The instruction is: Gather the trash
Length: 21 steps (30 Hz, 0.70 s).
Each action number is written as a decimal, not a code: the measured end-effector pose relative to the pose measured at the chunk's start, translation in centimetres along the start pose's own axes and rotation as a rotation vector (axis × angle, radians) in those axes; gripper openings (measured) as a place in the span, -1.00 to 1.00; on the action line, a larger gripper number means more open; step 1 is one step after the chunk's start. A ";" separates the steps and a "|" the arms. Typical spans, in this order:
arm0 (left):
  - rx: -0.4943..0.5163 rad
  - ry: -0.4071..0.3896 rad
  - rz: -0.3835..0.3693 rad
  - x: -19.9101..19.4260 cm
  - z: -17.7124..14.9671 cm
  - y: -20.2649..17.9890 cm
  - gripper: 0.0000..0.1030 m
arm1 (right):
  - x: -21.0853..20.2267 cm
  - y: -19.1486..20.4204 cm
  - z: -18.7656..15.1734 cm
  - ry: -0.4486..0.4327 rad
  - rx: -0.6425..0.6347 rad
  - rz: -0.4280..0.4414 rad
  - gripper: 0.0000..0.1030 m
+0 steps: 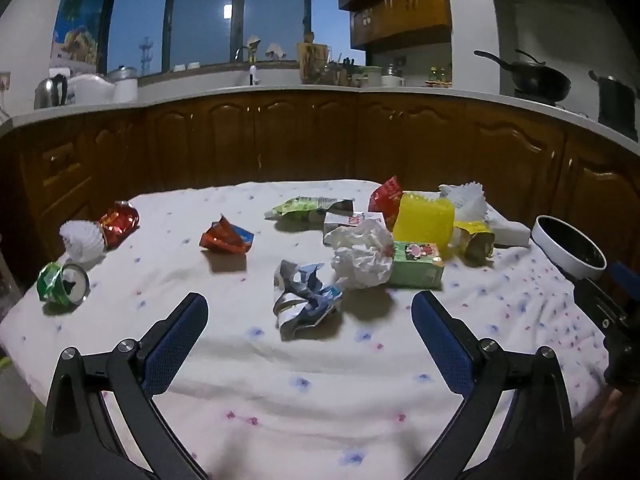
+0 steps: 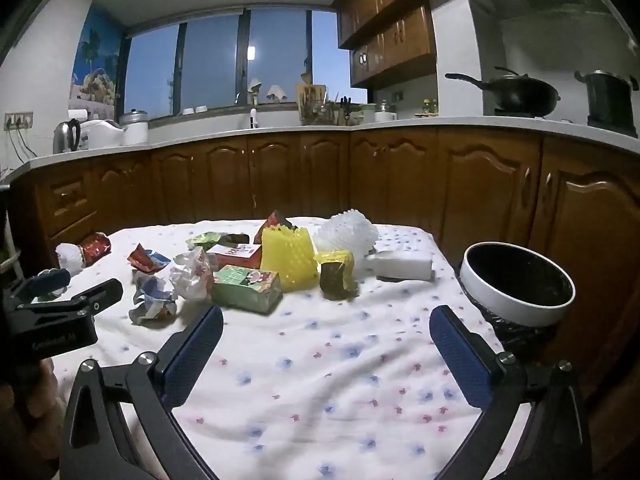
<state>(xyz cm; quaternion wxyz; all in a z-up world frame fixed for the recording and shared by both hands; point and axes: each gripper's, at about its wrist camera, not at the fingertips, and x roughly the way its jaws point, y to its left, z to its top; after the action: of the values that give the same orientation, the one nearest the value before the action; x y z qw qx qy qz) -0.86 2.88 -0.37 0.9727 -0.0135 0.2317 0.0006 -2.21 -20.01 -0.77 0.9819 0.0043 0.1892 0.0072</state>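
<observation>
The left gripper (image 1: 310, 316) hung over the near part of the worktop (image 1: 304, 400), which wore a white cloth dotted with small blue and pink flowers; its jaws stood spread wide with nothing between them. The right gripper (image 2: 326, 330) hovered the same way, jaws spread and empty, over bare cloth.

The trash lay scattered around a yellow foam net (image 1: 424, 220) near the far side of the worktop. Touching the front of the net was a green juice carton (image 1: 418, 266), and just left of that carton sat a crumpled white paper ball (image 1: 362, 256). Nearer than the ball, ahead of the left gripper's jaws, lay a crumpled blue-and-silver wrapper (image 1: 302, 300). Well left of the net were a red-and-blue wrapper (image 1: 226, 238), a red foil wrapper (image 1: 119, 224) touching a white foam net (image 1: 82, 240), and a crushed green can (image 1: 63, 283) at the left edge. Behind the yellow net lay a green snack bag (image 1: 308, 208). Right of the net, past the worktop's edge, stood a white-rimmed bin (image 2: 518, 284) with a dark liner.
</observation>
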 end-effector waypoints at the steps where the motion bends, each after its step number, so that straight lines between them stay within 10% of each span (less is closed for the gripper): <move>1: -0.004 0.001 0.001 -0.1 -0.1 0.1 1.00 | -0.1 0.1 0.0 -0.001 -0.001 -0.002 1.00; 21: 0.027 -0.007 -0.018 -0.6 0.0 -0.7 1.00 | -0.7 -0.2 0.7 -0.019 0.000 0.002 1.00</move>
<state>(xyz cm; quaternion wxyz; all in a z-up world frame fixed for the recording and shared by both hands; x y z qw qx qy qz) -1.36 2.14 -0.06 0.9735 -0.0025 0.2282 -0.0114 -2.56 -20.26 0.10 0.9837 0.0047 0.1798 0.0084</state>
